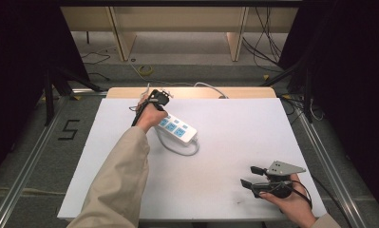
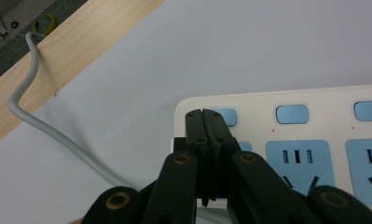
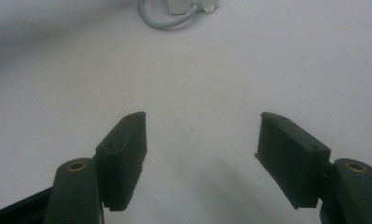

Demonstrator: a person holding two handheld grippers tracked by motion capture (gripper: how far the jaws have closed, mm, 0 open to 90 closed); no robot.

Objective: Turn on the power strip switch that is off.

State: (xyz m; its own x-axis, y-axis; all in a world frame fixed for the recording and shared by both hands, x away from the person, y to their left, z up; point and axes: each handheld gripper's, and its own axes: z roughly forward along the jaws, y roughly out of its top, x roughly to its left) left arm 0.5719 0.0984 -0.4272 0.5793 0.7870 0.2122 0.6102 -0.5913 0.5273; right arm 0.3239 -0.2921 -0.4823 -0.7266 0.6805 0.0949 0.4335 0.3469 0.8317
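Cream-white plastic with blue sockets and blue buttons marks the power strip [image 1: 177, 128], which lies on the far left part of the white table [image 1: 234, 137], its long axis running from far left to near right in the high view. Its grey cord [image 1: 180, 151] is looped off the near end, and a second stretch of cord [image 2: 25, 112] is seen trailing over the wooden table edge [image 2: 76, 51] in the left gripper view.

The left gripper [image 2: 207, 116] is placed at the strip's far end. Its jaws are pressed flat together with nothing between them, and their joined tip is set over the end button [image 2: 228, 116]; whether the tip actually touches the button cannot be told. The next buttons [image 2: 292, 114] lie along the strip, away from the tip.

The right gripper [image 3: 202, 135] is held well apart from the strip, at the near right of the table, with its jaws spread wide and nothing held.

The left hand [image 1: 151, 116] is clearly the nearer one, so a downward press on the button is judged to fall to it.
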